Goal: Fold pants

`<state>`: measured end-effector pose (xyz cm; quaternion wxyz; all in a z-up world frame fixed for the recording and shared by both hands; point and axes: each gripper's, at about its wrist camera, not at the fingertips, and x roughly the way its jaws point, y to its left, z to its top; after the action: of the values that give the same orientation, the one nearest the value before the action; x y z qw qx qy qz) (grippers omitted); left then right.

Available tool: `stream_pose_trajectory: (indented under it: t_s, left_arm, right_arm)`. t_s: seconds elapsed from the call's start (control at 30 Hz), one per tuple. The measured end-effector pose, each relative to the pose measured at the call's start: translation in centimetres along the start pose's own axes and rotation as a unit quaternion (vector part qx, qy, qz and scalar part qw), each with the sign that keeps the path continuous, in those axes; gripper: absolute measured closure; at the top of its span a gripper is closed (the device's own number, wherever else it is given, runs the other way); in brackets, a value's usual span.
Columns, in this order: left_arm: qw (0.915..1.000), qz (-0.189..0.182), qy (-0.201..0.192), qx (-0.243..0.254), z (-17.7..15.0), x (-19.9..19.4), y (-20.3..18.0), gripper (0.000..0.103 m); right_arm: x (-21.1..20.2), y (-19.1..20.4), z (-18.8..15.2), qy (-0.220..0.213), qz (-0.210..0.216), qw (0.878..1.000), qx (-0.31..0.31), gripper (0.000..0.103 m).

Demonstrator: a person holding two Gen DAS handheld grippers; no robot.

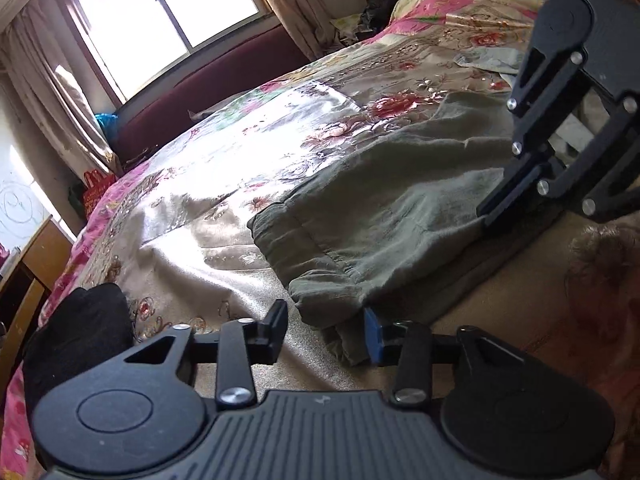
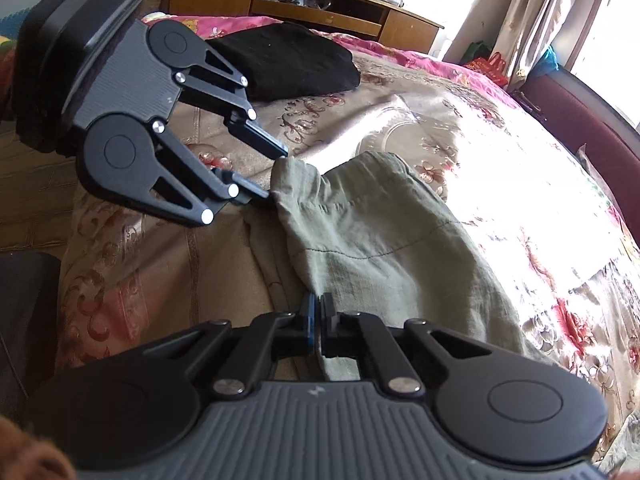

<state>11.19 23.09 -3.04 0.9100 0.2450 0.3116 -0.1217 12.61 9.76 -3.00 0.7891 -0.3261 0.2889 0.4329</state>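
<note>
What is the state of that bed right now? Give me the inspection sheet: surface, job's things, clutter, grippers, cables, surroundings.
Surface: floral bedspread, wrinkled, sunlit in the middle.
Job's things: green pants, lying flat and creased near the bed's edge.
Clutter: folded black garment on the bed, apart from the pants; heap of clothes at the far end.
Grippers: left gripper open, straddling a corner of the pants; right gripper shut at the pants' edge; whether it pinches fabric cannot be told.
Cables: nothing seen.
Surroundings: window, curtains, wooden cabinet.
</note>
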Motion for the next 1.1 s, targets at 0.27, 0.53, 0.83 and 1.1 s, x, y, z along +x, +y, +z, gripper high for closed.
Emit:
stream_pose_trajectory:
  t_s: [0.27, 0.53, 0.83, 1.1]
  left_arm:
    - [0.9993, -0.013, 0.004, -0.034, 0.1, -0.9, 0.7, 0.078]
    - [0.9982, -0.006, 0.024, -0.054, -1.5, -1.9, 0.6, 0.086]
    - [0.9990, 0.005, -0.017, -0.040, -0.5, -1.7, 0.7, 0.058]
    - [0.9983, -0.021, -0.003, -0.054, -0.4, -0.4, 0.5, 0.081]
  right_arm:
    - [0.4, 0.0, -0.2, -0.004, -0.012, 1.000, -0.007, 0.097]
    - [0.8, 0.5, -0.4, -0.001, -0.021, 1.000, -0.006, 0.103]
    - [-0.2, 1.2, -0.4, -0.006, -0.019, 0.999, -0.032, 0.102]
    - [-0.3, 0.9, -0.6, 0.004, -0.014, 1.000, -0.024, 0.103]
